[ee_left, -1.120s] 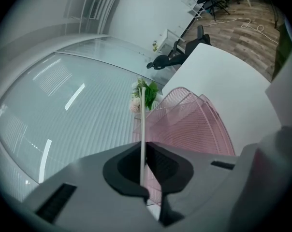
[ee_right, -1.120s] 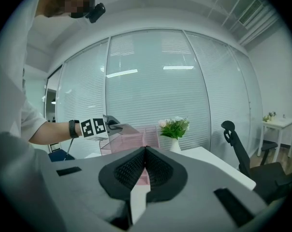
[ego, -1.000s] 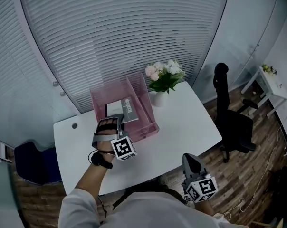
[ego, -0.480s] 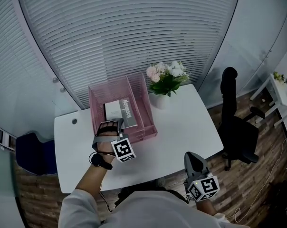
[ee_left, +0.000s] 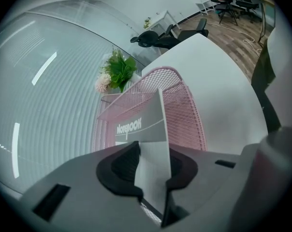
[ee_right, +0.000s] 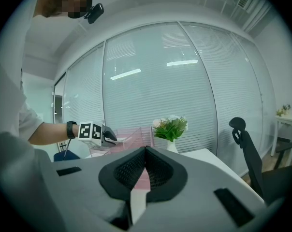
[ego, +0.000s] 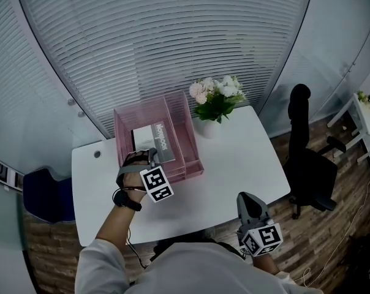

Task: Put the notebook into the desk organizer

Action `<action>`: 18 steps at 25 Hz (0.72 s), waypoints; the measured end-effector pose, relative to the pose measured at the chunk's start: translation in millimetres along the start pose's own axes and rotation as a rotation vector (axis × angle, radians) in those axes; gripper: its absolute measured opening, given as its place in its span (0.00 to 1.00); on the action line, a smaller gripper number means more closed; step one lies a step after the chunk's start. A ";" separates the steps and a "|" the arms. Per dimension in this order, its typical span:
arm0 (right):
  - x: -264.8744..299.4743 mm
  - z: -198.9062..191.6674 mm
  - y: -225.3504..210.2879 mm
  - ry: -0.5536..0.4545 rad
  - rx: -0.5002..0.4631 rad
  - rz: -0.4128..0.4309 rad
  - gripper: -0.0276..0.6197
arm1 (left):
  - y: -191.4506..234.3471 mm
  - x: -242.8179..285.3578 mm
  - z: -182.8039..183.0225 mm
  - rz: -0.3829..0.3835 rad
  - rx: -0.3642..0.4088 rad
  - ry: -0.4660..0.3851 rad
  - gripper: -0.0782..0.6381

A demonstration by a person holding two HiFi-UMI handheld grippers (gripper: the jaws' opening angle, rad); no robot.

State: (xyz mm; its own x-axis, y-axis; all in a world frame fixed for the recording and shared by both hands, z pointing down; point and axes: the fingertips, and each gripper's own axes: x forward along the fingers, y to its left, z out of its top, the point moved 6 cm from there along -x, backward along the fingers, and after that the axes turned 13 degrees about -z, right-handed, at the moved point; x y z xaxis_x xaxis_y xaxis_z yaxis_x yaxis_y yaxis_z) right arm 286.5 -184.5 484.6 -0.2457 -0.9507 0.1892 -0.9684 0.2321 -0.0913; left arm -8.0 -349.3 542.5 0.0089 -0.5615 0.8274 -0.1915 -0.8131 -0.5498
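Head view, left gripper (ego: 149, 154) fingers opening around notebook (ego: 155, 139) in pink organizer (ego: 127, 117), flowers (ego: 217, 97) beside, right gripper (ego: 247, 196) fingers together

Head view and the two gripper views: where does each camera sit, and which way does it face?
Head view: on the person's head, looking steeply down at the white table, pink organizer and flowers; the left forearm, left gripper and right gripper show.
Left gripper view: on the left gripper, looking along its opening jaws at the notebook between them; only the jaws show.
Right gripper view: on the right gripper, facing the blinds; its shut jaws and the left forearm show.
Shared: all see the pink organizer and flowers.
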 end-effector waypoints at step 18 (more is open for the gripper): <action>6.6 2.1 -10.8 -0.006 0.019 -0.041 0.06 | 15.6 -9.1 -0.8 -0.385 -0.019 -0.009 0.46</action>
State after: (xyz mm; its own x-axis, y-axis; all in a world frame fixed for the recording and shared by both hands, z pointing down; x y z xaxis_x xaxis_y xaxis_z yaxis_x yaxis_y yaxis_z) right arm 295.4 -193.7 484.7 -0.2055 -0.9606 0.1870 -0.9766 0.1889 -0.1026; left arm -11.9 -356.8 526.5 0.0921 -0.2166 0.9719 -0.1904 -0.9619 -0.1963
